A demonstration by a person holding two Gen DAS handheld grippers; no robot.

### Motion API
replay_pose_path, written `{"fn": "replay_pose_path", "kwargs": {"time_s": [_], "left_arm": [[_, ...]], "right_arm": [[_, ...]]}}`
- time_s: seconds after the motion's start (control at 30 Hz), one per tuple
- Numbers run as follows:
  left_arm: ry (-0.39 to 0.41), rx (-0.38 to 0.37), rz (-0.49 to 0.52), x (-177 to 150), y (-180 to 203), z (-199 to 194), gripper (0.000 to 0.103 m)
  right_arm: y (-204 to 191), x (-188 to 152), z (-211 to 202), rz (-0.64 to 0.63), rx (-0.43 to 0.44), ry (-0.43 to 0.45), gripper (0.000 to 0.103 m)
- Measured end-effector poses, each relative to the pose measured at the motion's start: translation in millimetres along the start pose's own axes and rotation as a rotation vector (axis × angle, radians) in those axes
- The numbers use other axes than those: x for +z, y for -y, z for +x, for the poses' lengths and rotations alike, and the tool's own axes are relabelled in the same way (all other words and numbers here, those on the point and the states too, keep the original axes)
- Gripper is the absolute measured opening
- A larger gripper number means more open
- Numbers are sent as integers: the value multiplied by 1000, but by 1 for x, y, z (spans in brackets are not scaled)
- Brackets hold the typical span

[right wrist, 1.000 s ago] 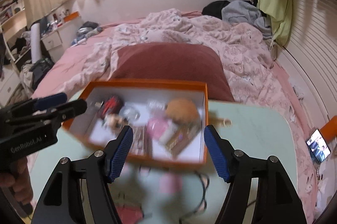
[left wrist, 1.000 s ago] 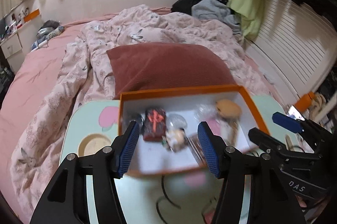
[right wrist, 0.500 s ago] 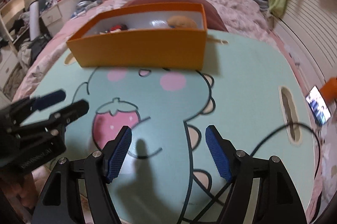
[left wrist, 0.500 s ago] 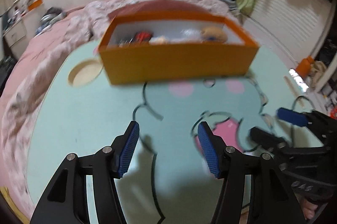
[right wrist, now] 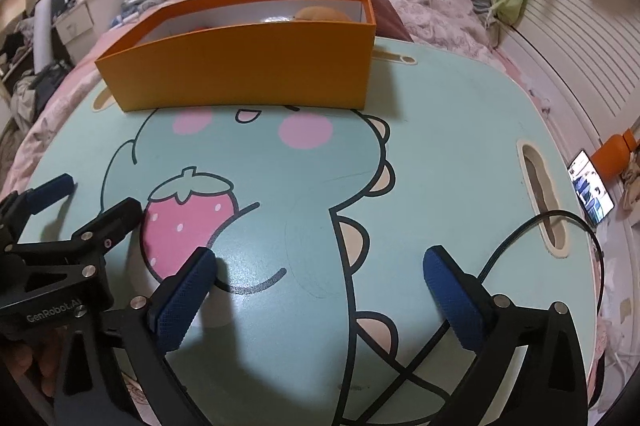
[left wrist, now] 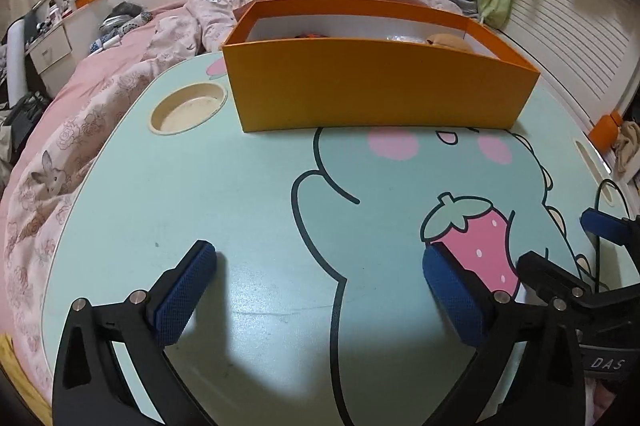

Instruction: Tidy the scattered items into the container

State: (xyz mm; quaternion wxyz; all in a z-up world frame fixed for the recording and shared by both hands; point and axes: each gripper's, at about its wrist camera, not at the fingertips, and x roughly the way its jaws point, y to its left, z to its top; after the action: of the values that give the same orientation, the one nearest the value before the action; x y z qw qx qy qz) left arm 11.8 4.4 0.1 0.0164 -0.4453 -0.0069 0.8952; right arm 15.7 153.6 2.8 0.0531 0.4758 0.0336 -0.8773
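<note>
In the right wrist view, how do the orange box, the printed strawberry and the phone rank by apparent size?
1. Orange box
2. Strawberry
3. Phone, though it lies beyond the table edge, so its true size is unsure.

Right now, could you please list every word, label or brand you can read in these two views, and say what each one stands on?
"DAS" – white letters on the black body of the right gripper, seen at the edge of the left wrist view; the word may be cut off.
"GenRobot.A" – pale letters on the black body of the left gripper, seen in the right wrist view; the end is hidden.
Phone screen beside the table: too small to read.
</note>
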Motion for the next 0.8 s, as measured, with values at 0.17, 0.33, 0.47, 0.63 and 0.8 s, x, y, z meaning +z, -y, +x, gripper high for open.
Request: {"fn": "replay_pose_path", "kwargs": {"time_s": [0.17, 0.33, 0.47, 0.63, 0.8], "left_arm": [[-2, 1, 1, 1, 2, 0, 103], [-6, 3, 2, 2, 4, -1, 103], [-6, 3, 1, 2, 4, -1, 103], [-6, 3, 2, 2, 4, -1, 103], [-7, 5, 2, 2, 4, -1, 103]], "right_arm": [[-1, 0, 0, 0, 2, 1, 103], [0, 0, 0, 0, 2, 1, 103], [0, 0, 0, 0, 3, 2, 103], [0, 1, 0, 0, 4, 2, 103], [0, 1, 0, 0, 4, 2, 103]]}}
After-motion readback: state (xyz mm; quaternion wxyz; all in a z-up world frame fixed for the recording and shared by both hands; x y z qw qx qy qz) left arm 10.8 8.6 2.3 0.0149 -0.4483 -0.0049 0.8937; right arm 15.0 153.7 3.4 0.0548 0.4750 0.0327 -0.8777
